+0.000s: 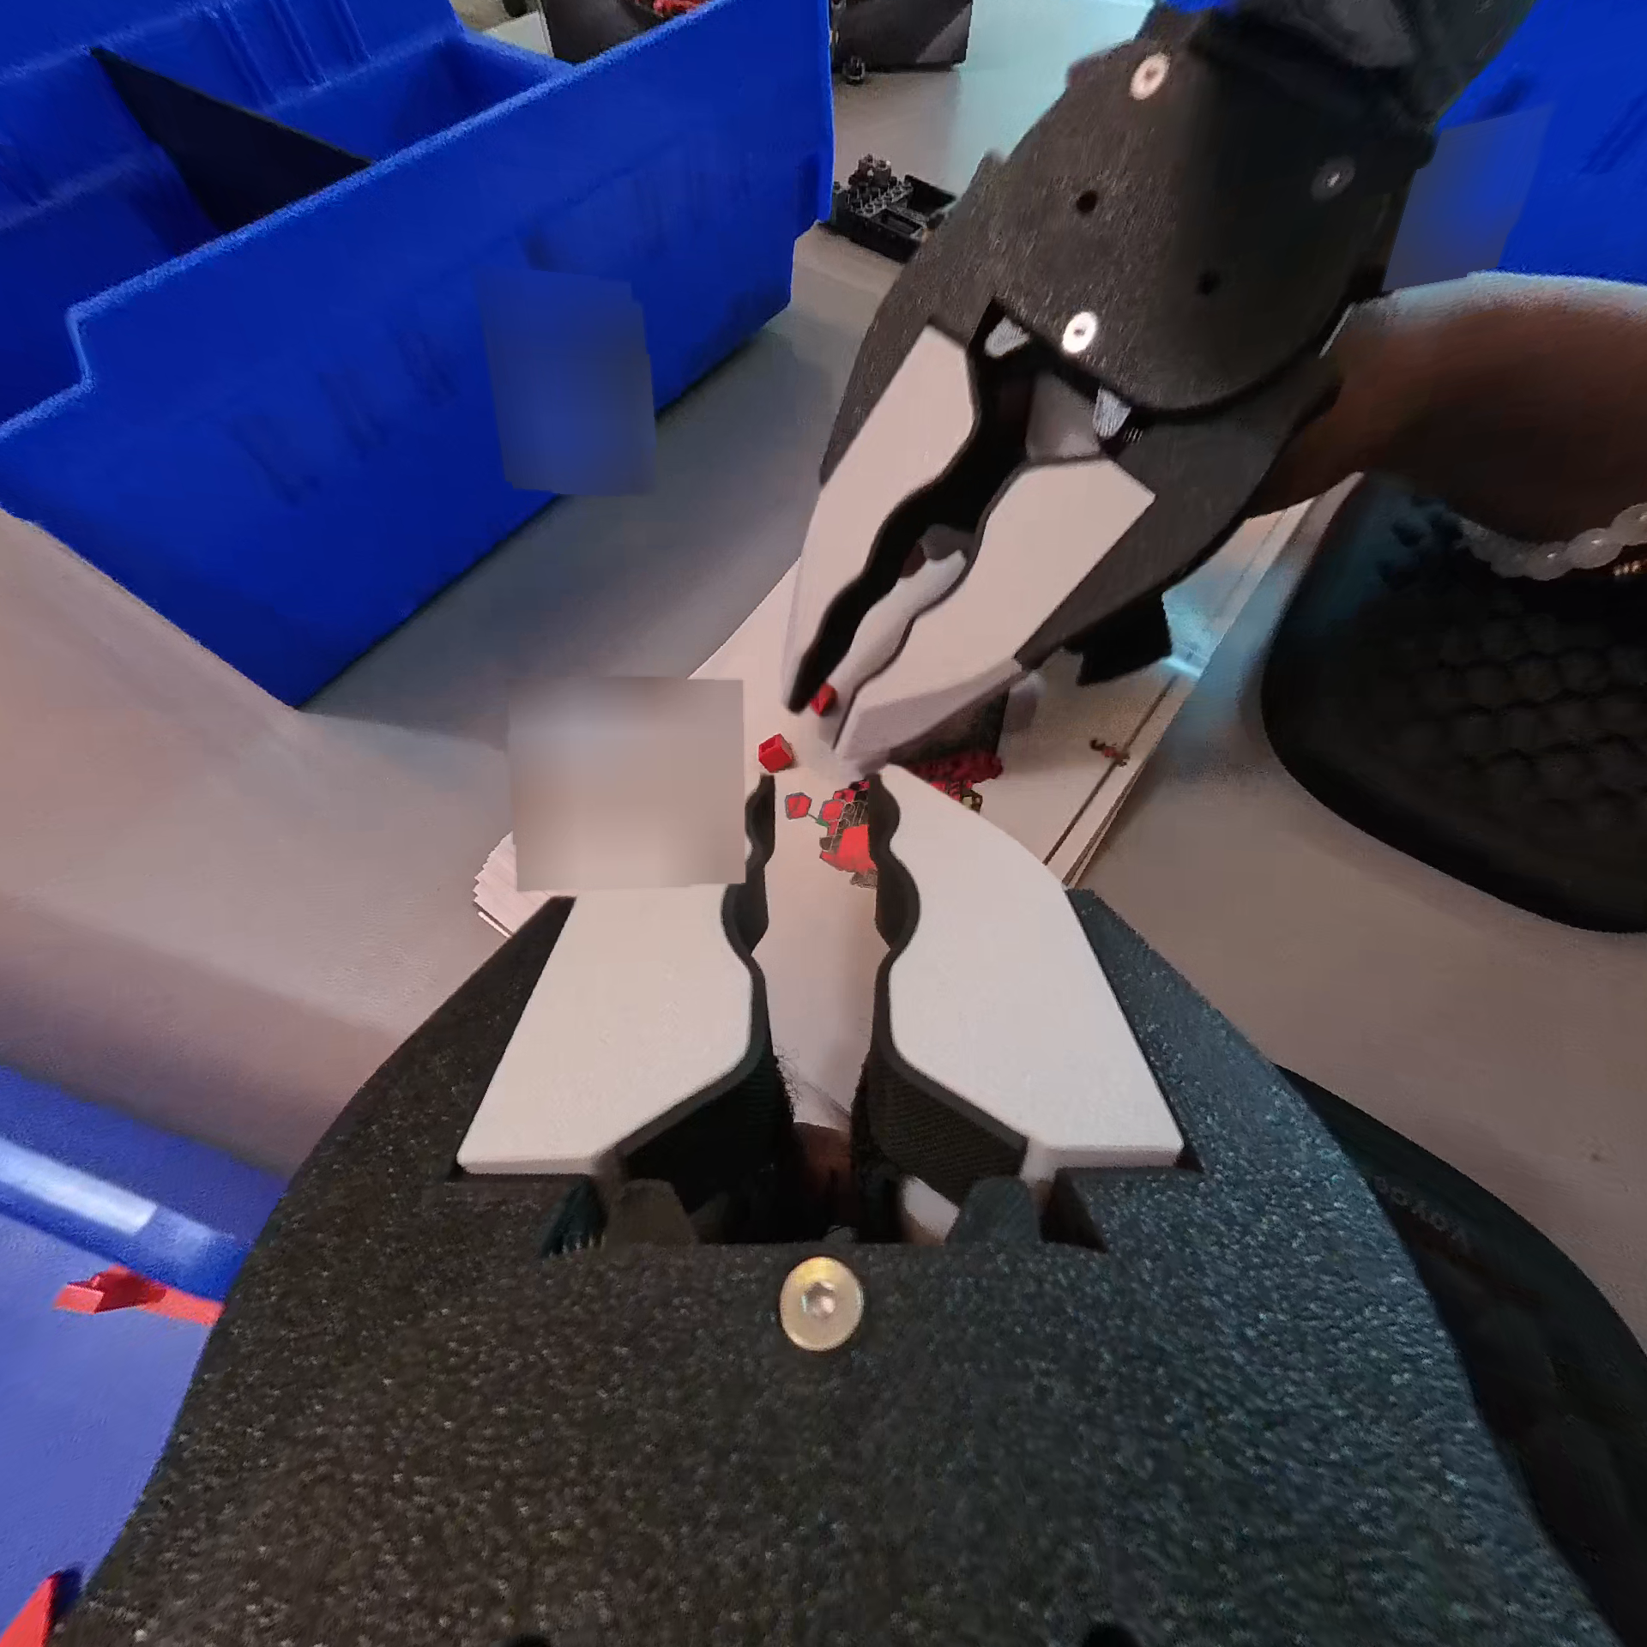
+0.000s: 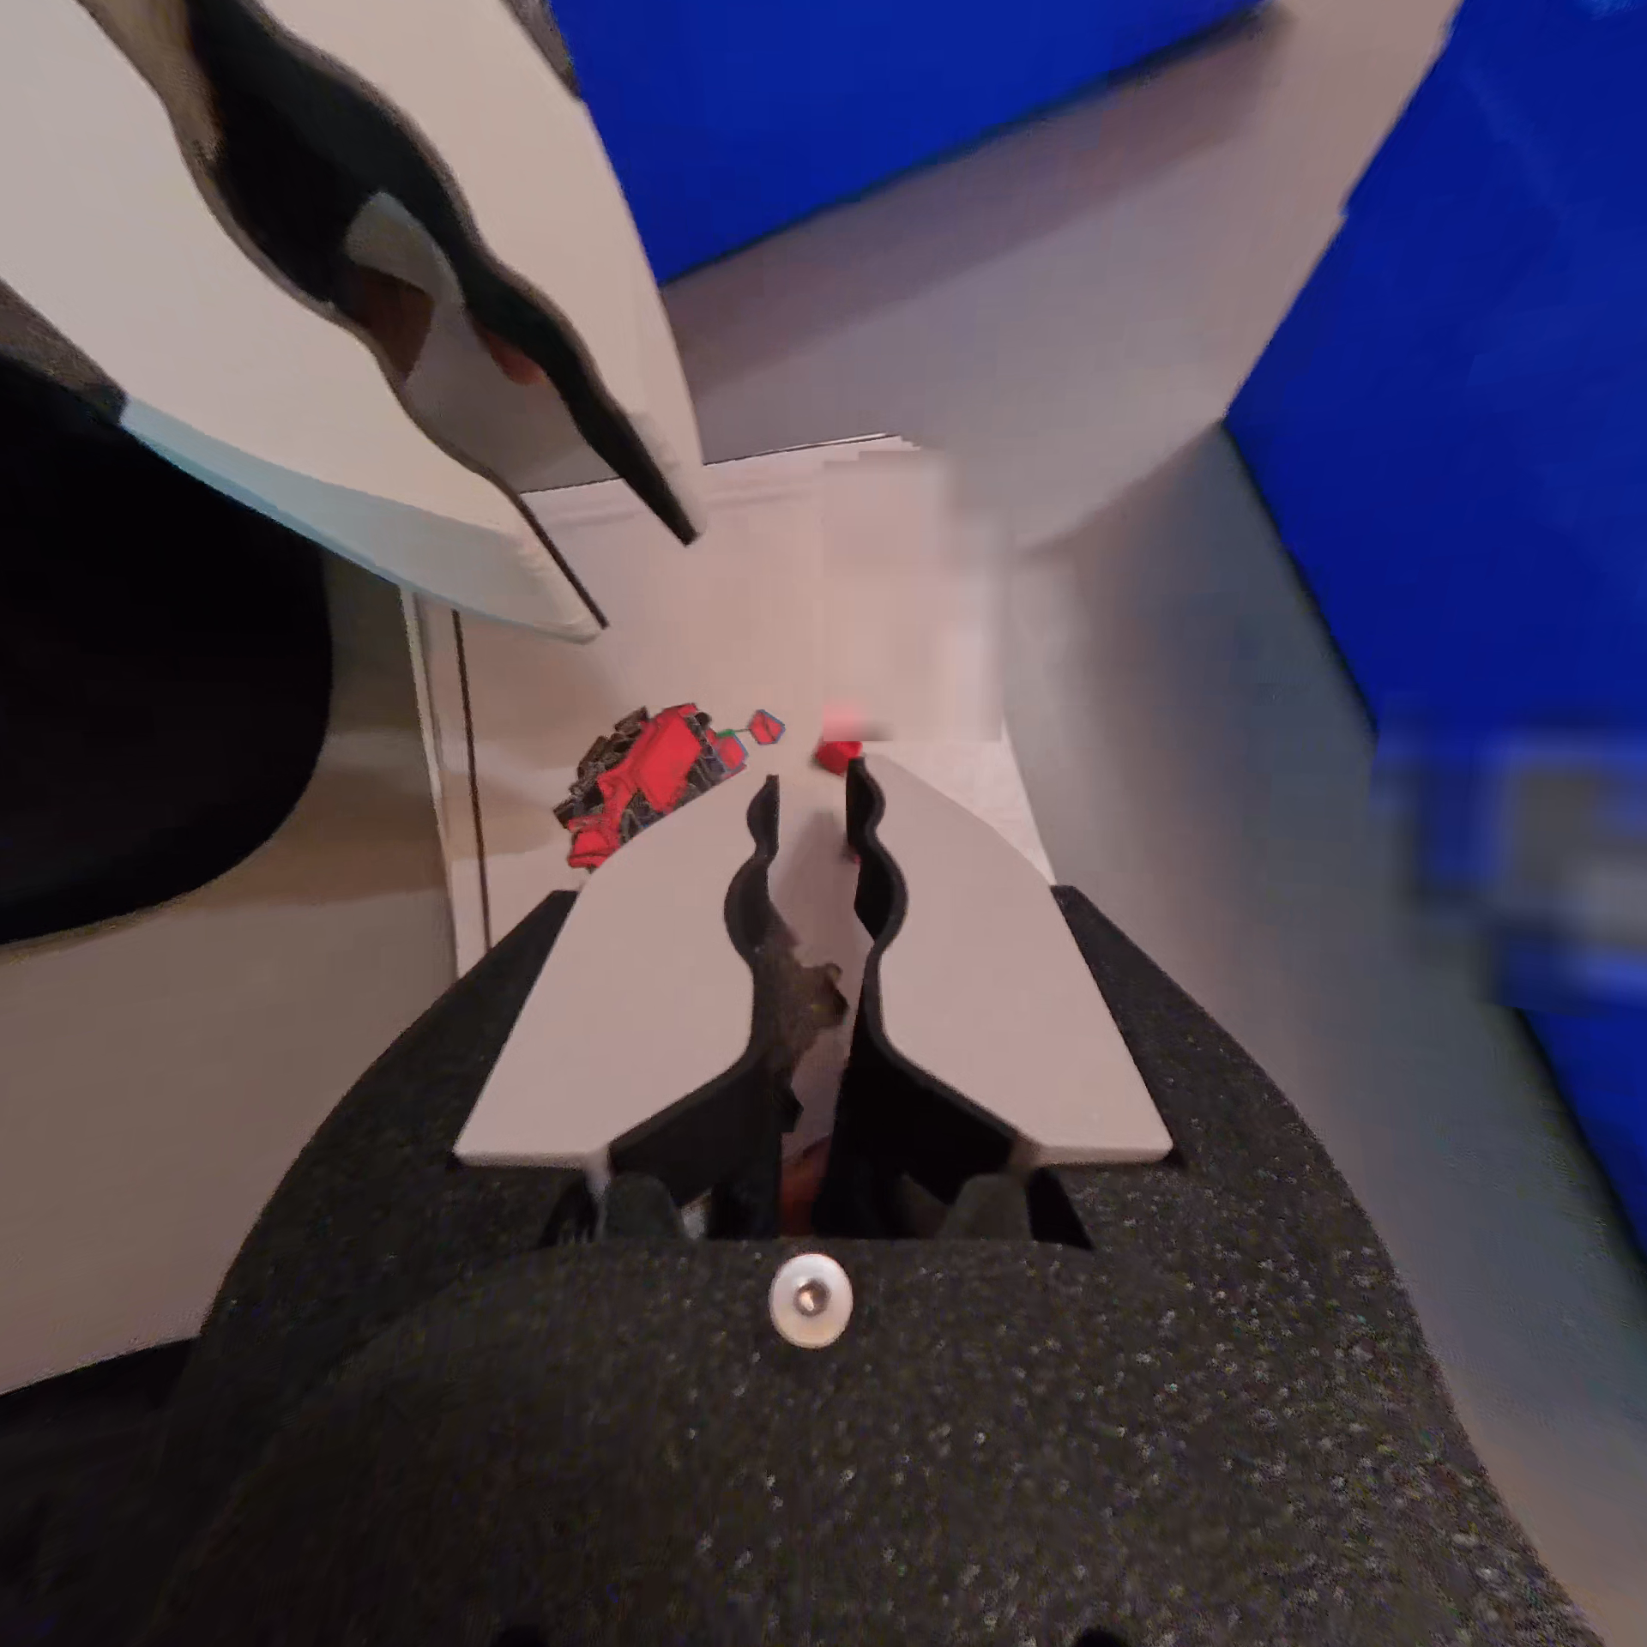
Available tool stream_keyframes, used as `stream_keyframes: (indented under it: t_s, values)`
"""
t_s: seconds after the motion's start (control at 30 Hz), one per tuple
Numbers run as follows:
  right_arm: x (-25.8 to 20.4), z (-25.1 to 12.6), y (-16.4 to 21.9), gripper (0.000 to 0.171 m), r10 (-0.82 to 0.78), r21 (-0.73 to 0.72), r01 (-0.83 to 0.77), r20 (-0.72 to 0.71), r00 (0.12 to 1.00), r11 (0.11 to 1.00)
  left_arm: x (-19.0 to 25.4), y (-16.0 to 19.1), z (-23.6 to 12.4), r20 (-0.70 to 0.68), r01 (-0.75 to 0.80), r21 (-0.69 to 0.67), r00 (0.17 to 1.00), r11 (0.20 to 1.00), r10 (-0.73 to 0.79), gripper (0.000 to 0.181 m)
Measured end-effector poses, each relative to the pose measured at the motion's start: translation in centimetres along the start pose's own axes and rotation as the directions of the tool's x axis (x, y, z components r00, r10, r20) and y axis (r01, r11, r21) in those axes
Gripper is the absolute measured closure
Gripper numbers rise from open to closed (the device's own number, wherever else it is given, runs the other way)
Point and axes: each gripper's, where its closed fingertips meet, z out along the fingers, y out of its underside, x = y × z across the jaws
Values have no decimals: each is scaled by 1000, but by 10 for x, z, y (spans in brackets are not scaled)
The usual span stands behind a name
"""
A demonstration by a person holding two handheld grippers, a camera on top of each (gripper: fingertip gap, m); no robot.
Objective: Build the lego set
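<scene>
Over the open instruction booklet (image 1: 1114,784) on the grey table (image 1: 267,847), both grippers are hovering close together. The left gripper (image 1: 820,789) is hanging released, jaws parted with nothing between them. The right gripper (image 1: 824,713) is pointing down at the page, tips nearly closed; a tiny red brick (image 1: 822,700) is sitting right at its tips, but whether it is being pinched or just lying behind them, cannot tell. A second small red brick (image 1: 774,751) is lying loose on the page just beside.

The red-and-black shape on the page looks like a printed build step (image 2: 651,784), not a real model. A black lego assembly (image 1: 891,209) is sitting farther back by the blue parts bin (image 1: 401,312); too small to judge. Judging from this, the build is in progress and small red pieces are not yet attached. The bricks are tiny and cube-like, so probably easy to slip.
</scene>
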Motion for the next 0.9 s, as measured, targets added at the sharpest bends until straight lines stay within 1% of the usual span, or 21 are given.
stream_keyframes:
  t_s: [0.07, 0.17, 0.33, 0.43, 0.5, 0.57, 0.63, 0.67, 0.7, 0.73, 0.77, 0.8, 0.83, 0.87, 0.9]
  values:
    - [-1, 5, 1, 156, 8, -32, -8, -2, 1000, 999, 0, -1, -1, -3, -1, 12, 1000, 1000, 1, 162]
    - [6, 8, -1, 159, 8, -35, -9, -31, 999, 999, 1, -2, -1, -7, -1, 14, 1000, 1000, 1, 162]
    - [5, 15, 1, 160, 4, -53, -5, -16, 1000, 999, 1, -2, -1, -14, -6, 15, 1000, 1000, 6, 162]
    - [4, 16, 0, 165, 18, -47, -18, -8, 1000, 999, 2, -3, -2, -16, -16, 22, 1000, 1000, 16, 161]
    - [3, 15, -4, 165, 57, -15, -57, 15, 998, 998, 2, -4, -2, -13, -30, 33, 999, 999, 30, 161]
    - [2, 9, -12, 165, 140, 51, -144, 76, 987, 988, 3, -8, -3, -4, -53, 56, 999, 997, 54, 161]
    - [-1, -2, -25, 165, 252, 142, -281, 192, 948, 949, 4, -14, -6, 6, -84, 96, 996, 992, 84, 161]
    - [-5, -11, -35, 165, 314, 195, -380, 298, 901, 904, 4, -18, -7, 12, -102, 121, 995, 987, 101, 161]
    - [-10, -23, -48, 165, 368, 233, -498, 435, 821, 835, 5, -22, -9, 21, -120, 148, 993, 982, 118, 161]
    - [-15, -38, -60, 165, 395, 237, -618, 589, 705, 750, 5, -28, -12, 34, -141, 180, 990, 973, 137, 161]
    - [-18, -54, -70, 165, 391, 209, -720, 724, 569, 661, 6, -33, -15, 50, -166, 217, 986, 962, 159, 160]
    - [-18, -68, -77, 165, 365, 165, -794, 821, 439, 584, 7, -39, -18, 67, -195, 256, 981, 947, 183, 158]
    - [-17, -78, -80, 165, 334, 123, -840, 879, 339, 528, 9, -46, -22, 81, -224, 297, 974, 928, 210, 157]
    - [-16, -83, -80, 165, 317, 93, -866, 907, 277, 491, 12, -52, -26, 92, -255, 336, 967, 907, 238, 155]
    - [-16, -84, -80, 165, 311, 71, -879, 919, 241, 472, 15, -57, -30, 108, -287, 371, 958, 883, 266, 155]
